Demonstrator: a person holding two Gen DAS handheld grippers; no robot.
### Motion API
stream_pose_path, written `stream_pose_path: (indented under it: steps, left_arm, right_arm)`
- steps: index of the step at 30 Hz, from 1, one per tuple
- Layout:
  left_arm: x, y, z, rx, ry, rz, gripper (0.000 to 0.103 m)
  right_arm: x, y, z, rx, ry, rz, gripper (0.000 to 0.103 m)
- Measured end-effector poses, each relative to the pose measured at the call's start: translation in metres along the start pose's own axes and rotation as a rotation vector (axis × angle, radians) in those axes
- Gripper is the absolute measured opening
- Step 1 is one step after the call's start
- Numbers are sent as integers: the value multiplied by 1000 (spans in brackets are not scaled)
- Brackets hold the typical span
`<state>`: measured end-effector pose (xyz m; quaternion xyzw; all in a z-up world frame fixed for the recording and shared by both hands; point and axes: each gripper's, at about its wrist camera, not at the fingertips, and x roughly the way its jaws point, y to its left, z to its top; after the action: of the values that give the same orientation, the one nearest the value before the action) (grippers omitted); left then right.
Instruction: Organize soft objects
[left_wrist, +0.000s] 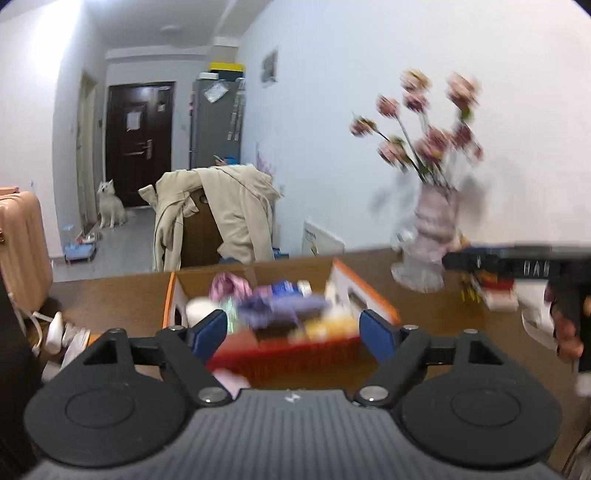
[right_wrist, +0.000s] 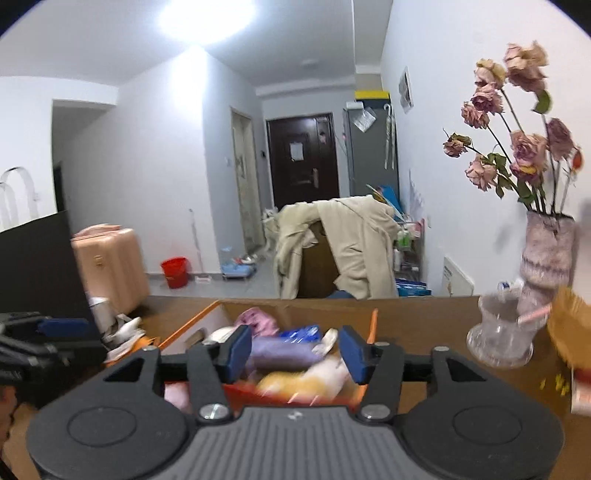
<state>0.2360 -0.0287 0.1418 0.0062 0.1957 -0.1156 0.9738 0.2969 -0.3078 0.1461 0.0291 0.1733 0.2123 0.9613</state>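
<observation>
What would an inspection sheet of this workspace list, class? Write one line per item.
Surface: brown wooden table.
Job's things: open cardboard box holding a purple cloth and other blurred soft items.
Clutter: vase of dried roses, glass jar.
Grippers: left gripper and right gripper open, empty, above the box.
Cables: nothing seen.
Surroundings: beige coat over a chair, pink suitcase, white dog, red bucket.
</observation>
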Motion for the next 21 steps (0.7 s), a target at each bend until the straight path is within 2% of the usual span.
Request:
stream_pose_path:
  steps: [3, 6, 8, 11, 14, 17, 21]
  left_arm:
    - [-30, -10, -44, 1, -5, -7, 82]
    - [-58, -13, -89, -62, -18, 3, 86]
    - [-71, -11, -113, -106, -10, 7, 86]
    - [-78, -8, -130, -101, 33, 17, 86]
    - [-80, -4, -131, -97, 49, 21, 86]
    - [-77, -3, -132, -106, 63, 22, 86]
    - [-68, -1, -140, -137, 91, -12, 85]
  right_arm:
    - [-31, 19, -45, 21, -39, -5, 60]
    - [-64, 47, -97, -24, -79, -92, 67]
    - [-74, 58, -127, -21, -49, -102, 69]
    - [-78, 63, -159, 52, 71, -40, 67]
    - [-86, 76, -172, 25, 97, -43, 68]
    - [-93, 82, -169, 55, 81, -51, 67]
    - [-86, 84, -161, 71, 84, -18, 67]
